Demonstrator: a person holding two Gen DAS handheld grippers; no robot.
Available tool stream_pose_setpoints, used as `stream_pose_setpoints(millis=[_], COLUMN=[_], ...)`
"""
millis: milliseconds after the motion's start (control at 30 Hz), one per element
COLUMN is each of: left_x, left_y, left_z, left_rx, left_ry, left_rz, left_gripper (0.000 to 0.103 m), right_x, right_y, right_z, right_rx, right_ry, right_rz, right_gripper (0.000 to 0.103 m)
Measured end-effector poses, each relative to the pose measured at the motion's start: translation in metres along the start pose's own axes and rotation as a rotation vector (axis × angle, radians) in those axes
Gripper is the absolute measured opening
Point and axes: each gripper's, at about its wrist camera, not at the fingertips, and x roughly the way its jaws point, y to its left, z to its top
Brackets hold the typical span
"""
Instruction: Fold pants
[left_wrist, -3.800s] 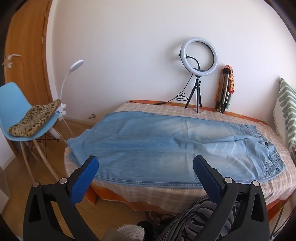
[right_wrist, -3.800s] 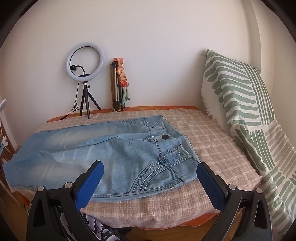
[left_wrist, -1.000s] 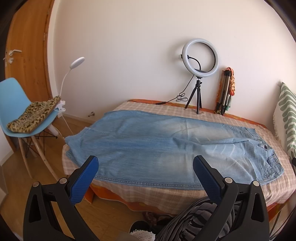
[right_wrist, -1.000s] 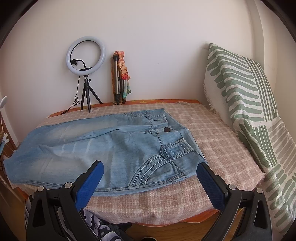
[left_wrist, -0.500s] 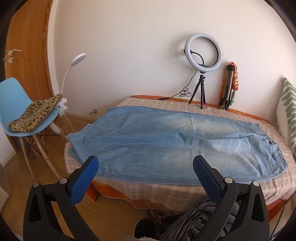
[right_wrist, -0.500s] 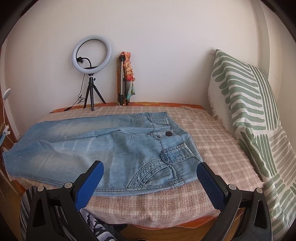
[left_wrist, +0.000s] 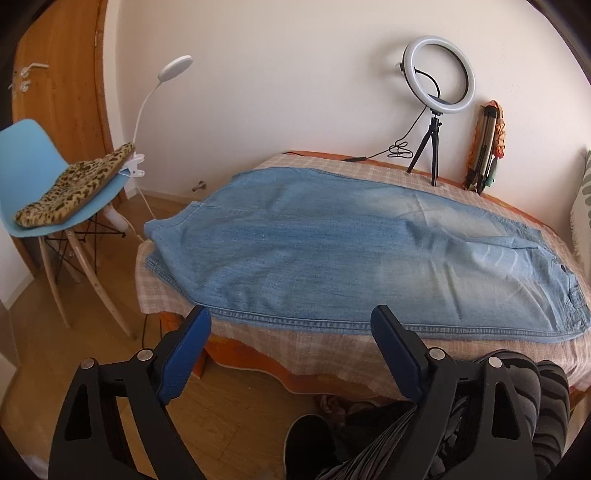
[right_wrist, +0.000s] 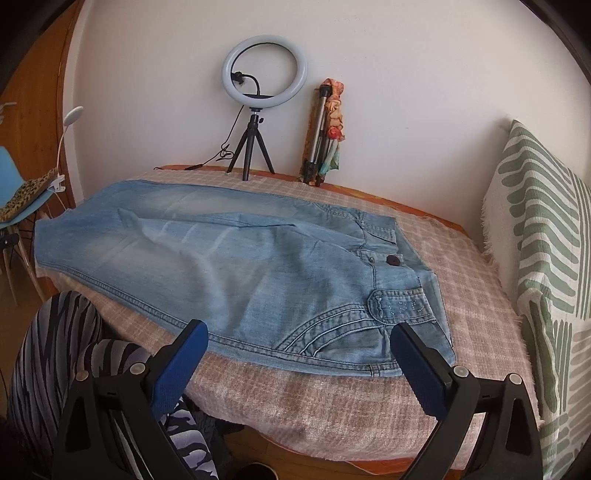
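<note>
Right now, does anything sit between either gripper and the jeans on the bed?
Nothing visible. The left gripper and right gripper are both open just off the near hem of the jeans, with only bare checked bedspread between.

1 pr of jeans (left_wrist: 332, 243), 2 grippers (left_wrist: 291, 325) (right_wrist: 299, 339), 1 ring light (left_wrist: 438, 76), 1 folded tripod (right_wrist: 319, 136), 1 blue chair (left_wrist: 26, 147), 1 clip lamp (left_wrist: 173, 70), 1 striped pillow (right_wrist: 543, 229).
</note>
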Motion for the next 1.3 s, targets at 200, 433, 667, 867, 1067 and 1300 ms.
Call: stream_pose_setpoints(millis=[200, 433, 667, 867, 1067, 1300], left_x=[0.022, 0.038, 0.054, 0.073, 0.08, 0.088], left_y=[0.018, 0.032, 0.022, -0.001, -0.014, -0.008], left_z=[-0.006, -0.01, -0.017, -0.026, -0.035, -0.035], left_rx=[-0.018, 0.062, 0.283, 0.427, 0.526, 0.521], left_ry=[0.069, 0.093, 0.11, 0.127, 0.105, 0.098], left_rz=[-0.037, -0.01, -0.027, -0.078, -0.091, -0.084], left_gripper=[0.064, 0.048, 0.045, 0.045, 0.045, 0.045], right_x=[0.047, 0.088, 0.1, 0.112, 0.116, 0.111], right_y=[0.026, 0.054, 0.074, 0.081, 0.098, 0.097], right_z=[-0.006, -0.018, -0.013, -0.003, 0.003, 0.028], right_rx=[-0.154, -0.339, -0.46, -0.481, -0.558, -0.534], right_ry=[0.142, 0.243, 0.255, 0.282, 0.296, 0.227], right_rz=[0.142, 0.178, 0.175, 0.193, 0.172, 0.108], right_gripper=[0.08, 0.072, 0.072, 0.054, 0.018, 0.007])
